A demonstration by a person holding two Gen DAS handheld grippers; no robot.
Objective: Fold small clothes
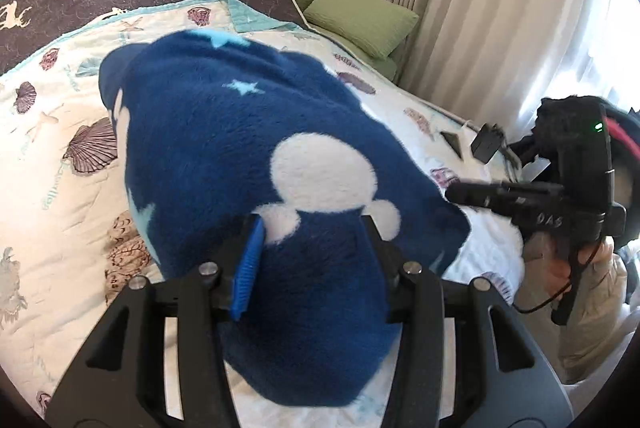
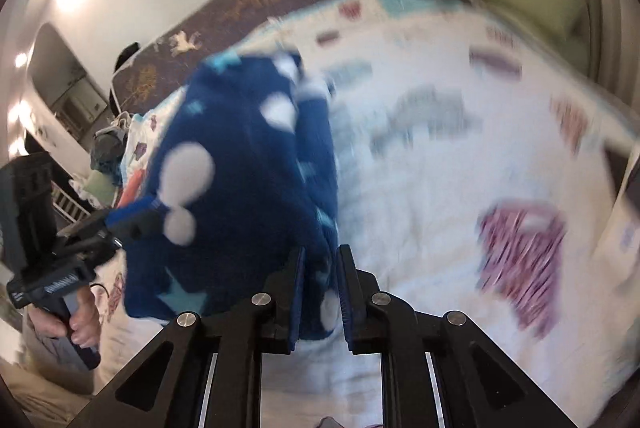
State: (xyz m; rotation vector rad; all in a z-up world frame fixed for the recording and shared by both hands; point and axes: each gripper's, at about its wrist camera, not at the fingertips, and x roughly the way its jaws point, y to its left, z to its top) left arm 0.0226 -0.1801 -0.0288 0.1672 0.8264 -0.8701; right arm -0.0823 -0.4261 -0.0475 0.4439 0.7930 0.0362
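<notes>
I see my left gripper clamped on a bunched fold of the fluffy navy-blue fleece garment with white mouse-head shapes and pale stars. It lies heaped on the white seashell-print quilt. Right of the garment, my right gripper touches its edge, green pillows beyond

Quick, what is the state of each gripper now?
Left gripper: closed on the blue fleece garment.
Right gripper: closed on the same garment.
</notes>
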